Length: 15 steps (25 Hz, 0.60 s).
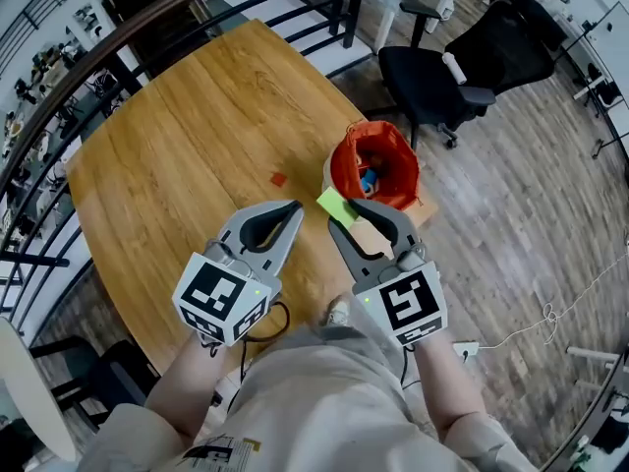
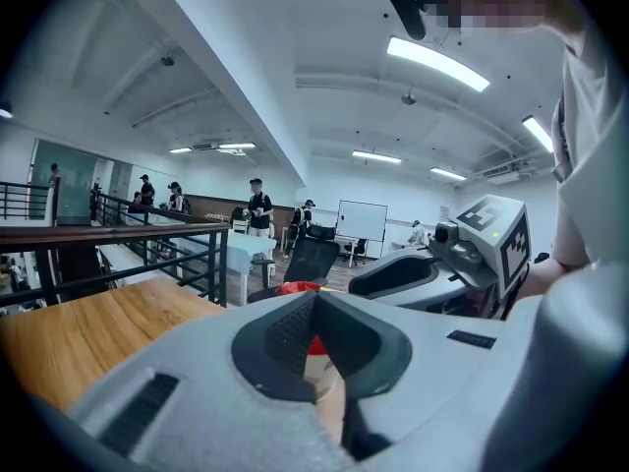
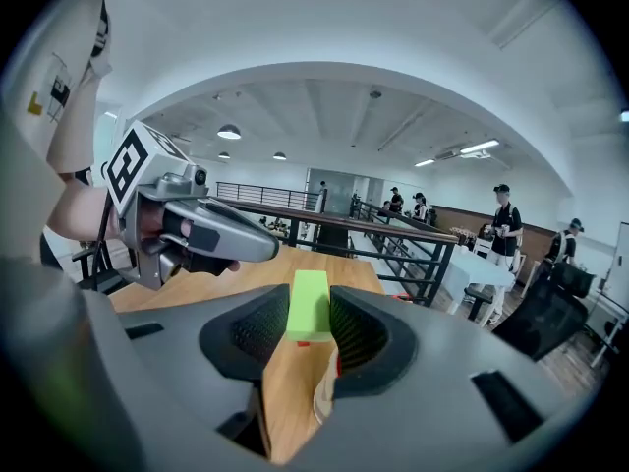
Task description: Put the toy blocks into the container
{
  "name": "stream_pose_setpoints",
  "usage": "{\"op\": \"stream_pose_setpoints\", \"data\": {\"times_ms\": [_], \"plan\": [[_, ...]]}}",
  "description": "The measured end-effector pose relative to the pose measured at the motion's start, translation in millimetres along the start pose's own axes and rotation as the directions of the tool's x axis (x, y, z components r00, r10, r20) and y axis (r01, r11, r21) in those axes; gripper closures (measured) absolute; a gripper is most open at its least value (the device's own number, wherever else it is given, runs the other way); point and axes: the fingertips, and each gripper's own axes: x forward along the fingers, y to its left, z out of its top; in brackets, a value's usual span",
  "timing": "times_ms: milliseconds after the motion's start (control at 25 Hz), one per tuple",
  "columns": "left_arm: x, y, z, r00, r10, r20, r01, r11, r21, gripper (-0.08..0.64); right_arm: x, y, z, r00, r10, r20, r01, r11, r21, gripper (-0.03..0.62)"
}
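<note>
The right gripper [image 1: 347, 213] is clamped on a lime-green rectangular toy block [image 1: 335, 206], its ribbed pads pressing the block's two long sides and holding it above the oval wooden table [image 1: 187, 146]. In the head view, the orange-red fabric container [image 1: 344, 170] sits just beyond the block at the table's right edge, with blue pieces inside it. A small red toy block [image 1: 278, 178] lies on the bare wood to the container's left, well clear of both grippers. The left gripper [image 1: 292, 210] hangs beside the right one with its jaws together and nothing between them. A black metal railing [image 1: 295, 13] curves round the table's far side, and two black office chairs [image 1: 432, 82] stand on the plank floor behind the container.
</note>
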Motion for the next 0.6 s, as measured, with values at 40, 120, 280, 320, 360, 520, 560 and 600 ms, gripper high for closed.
{"op": "stream_pose_setpoints", "data": {"times_ms": [40, 120, 280, 320, 360, 520, 560, 600], "plan": [[3.2, -3.2, 2.1, 1.000, -0.008, 0.003, 0.008, 1.000, 0.002, 0.548, -4.1, -3.5, 0.6, 1.000, -0.012, 0.005, 0.012, 1.000, 0.008, 0.457], [9.5, -8.7, 5.0, 1.000, -0.022, 0.006, 0.022, 1.000, 0.002, 0.548, -11.2, -9.7, 1.4, 0.999, -0.034, 0.012, 0.033, 0.999, 0.020, 0.457], [20.2, -17.6, 9.0, 0.999, -0.048, 0.007, 0.048, 0.999, 0.019, 0.548, -22.5, -21.2, 0.8, 0.997, -0.072, 0.015, 0.072, 0.997, 0.027, 0.457], [22.8, -19.4, 10.1, 0.998, -0.054, 0.008, 0.054, 0.998, 0.022, 0.548, -25.2, -25.0, 0.3, 0.996, -0.083, 0.015, 0.082, 0.996, 0.029, 0.457], [25.4, -21.0, 11.2, 0.998, -0.059, 0.010, 0.058, 0.998, 0.024, 0.548, -28.0, -29.0, -0.3, 0.996, -0.093, 0.015, 0.093, 0.995, 0.031, 0.457], [36.3, -23.8, 16.5, 0.998, -0.066, 0.013, 0.066, 0.997, 0.030, 0.548, -36.2, -46.8, -1.2, 0.991, -0.132, 0.016, 0.132, 0.990, 0.044, 0.457], [39.6, -23.8, 17.6, 0.998, -0.068, 0.014, 0.067, 0.997, 0.031, 0.548, -37.1, -51.0, -1.3, 0.990, -0.139, 0.015, 0.138, 0.989, 0.048, 0.457], [42.9, -23.5, 18.3, 0.998, -0.068, 0.014, 0.067, 0.997, 0.032, 0.548, -37.6, -54.6, -1.3, 0.990, -0.143, 0.014, 0.142, 0.988, 0.053, 0.457]]}}
